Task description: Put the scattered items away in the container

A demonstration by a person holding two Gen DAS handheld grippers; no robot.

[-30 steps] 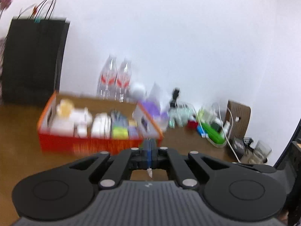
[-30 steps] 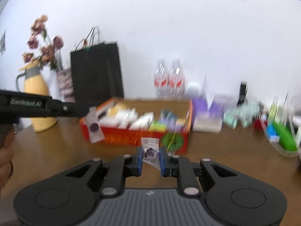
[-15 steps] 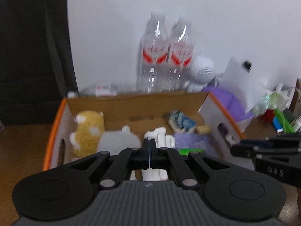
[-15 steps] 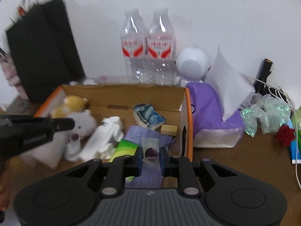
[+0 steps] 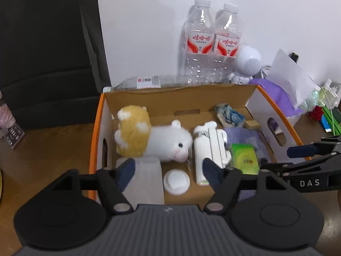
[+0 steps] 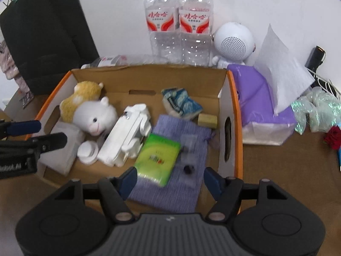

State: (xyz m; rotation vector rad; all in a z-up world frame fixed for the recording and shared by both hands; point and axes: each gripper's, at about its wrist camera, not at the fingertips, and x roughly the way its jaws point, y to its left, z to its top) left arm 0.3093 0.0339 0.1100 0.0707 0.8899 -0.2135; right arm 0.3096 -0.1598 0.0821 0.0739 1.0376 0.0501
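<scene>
An orange-edged cardboard box holds a yellow and white plush toy, a white folding gadget, a green packet and a purple cloth. Above its left half hovers my left gripper, jaws opening, nothing between them. My right gripper is over the right half, jaws also opening. A small clear sachet with a dark spot, blurred, lies free of its pads over the purple cloth.
Two water bottles, a white round speaker and a lying bottle stand behind the box. A purple tissue pack is at its right, a black paper bag at its left. Cables and small clutter fill the far right.
Both grippers came forward over the box and tilted down. Both were shut on thin sachets; both now stand open. The right one's sachet has dropped onto the purple cloth.
</scene>
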